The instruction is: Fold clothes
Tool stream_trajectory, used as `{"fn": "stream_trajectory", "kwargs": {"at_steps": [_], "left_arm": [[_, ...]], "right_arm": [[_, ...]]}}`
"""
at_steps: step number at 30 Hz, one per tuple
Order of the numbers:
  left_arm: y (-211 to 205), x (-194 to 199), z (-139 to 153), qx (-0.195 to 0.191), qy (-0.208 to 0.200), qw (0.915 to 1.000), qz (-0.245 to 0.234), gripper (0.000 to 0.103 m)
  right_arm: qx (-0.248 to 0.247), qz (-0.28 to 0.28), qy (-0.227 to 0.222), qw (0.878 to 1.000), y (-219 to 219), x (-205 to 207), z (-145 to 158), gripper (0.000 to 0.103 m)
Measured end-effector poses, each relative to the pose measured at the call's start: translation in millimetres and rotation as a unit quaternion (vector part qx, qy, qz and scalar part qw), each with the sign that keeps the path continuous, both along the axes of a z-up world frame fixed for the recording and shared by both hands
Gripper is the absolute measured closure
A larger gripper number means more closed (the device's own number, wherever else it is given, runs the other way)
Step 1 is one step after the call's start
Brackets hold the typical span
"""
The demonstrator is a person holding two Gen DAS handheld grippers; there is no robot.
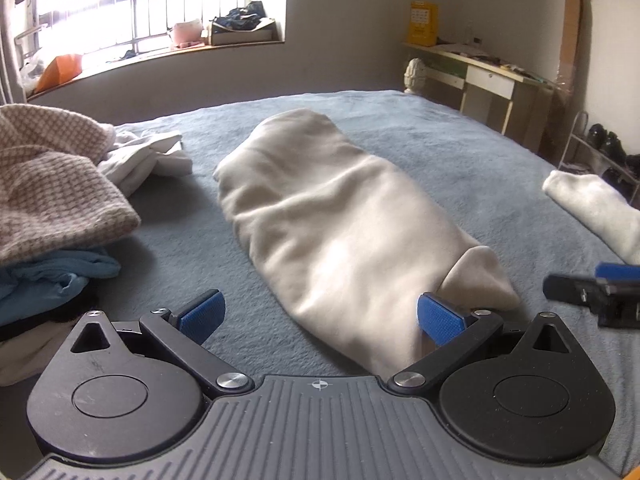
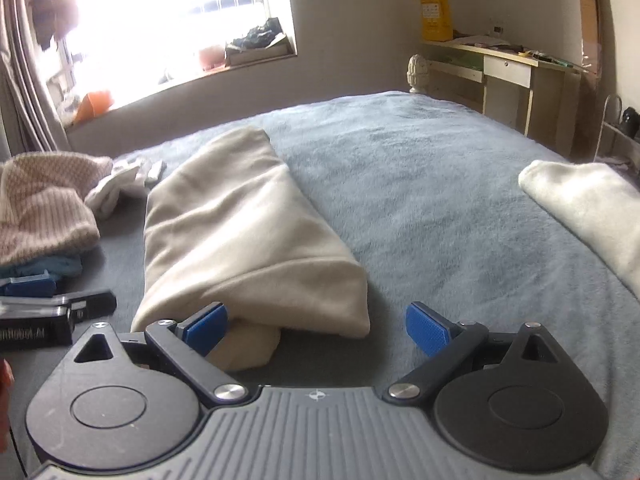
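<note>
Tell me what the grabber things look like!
Each gripper, left and right, has two black arms tipped with bumpy blue pads, round black discs at the sides, and a ribbed grey body with a tiny crosshair mark.

Cream garment (image 1: 340, 220) (image 2: 244, 240): soft fleece-like cloth, folded lengthwise into a long narrow bundle, lying flat mid-bed on the grey-blue blanket (image 1: 460, 152) (image 2: 420, 200). Near end shows a tucked flap; far end points toward the window wall.
</note>
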State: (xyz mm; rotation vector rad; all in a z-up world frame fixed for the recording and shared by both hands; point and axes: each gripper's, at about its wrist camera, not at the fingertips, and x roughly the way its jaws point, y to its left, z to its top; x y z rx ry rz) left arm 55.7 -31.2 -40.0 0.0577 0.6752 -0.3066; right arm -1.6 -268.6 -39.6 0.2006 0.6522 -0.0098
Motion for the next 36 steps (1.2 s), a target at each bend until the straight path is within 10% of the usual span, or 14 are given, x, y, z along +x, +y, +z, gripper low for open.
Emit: {"fn": "stream_trajectory", "kwargs": {"at_steps": [7,15,20,25,36], "left_arm": [[-30,15,-23,0.015,0.012,0.9966,-0.081,0.0],[-45,28,-54,0.061,0.044,0.9921,-0.1,0.009],[-27,34,-60,0.026,0.064,0.9956,-0.062,0.05],[-7,35,-59,-0.009,0.073,0.9961,-0.049,0.065],[53,24,-63,-0.062,0.132,0.9893,-0.001,0.073]], "right_arm": [[0.078,0.031,0.002,0.996,-40,81,-19,0.005],[0.203,0.039,0.109,0.972,-71,147,-86,0.011],[0.271,0.059,0.11,0.954,-72,135,-99,0.041],[0.292,0.094,0.089,0.948,-64,112,-85,0.086],[0.269,0.232,0.025,0.935,11,60,-32,0.092]]}}
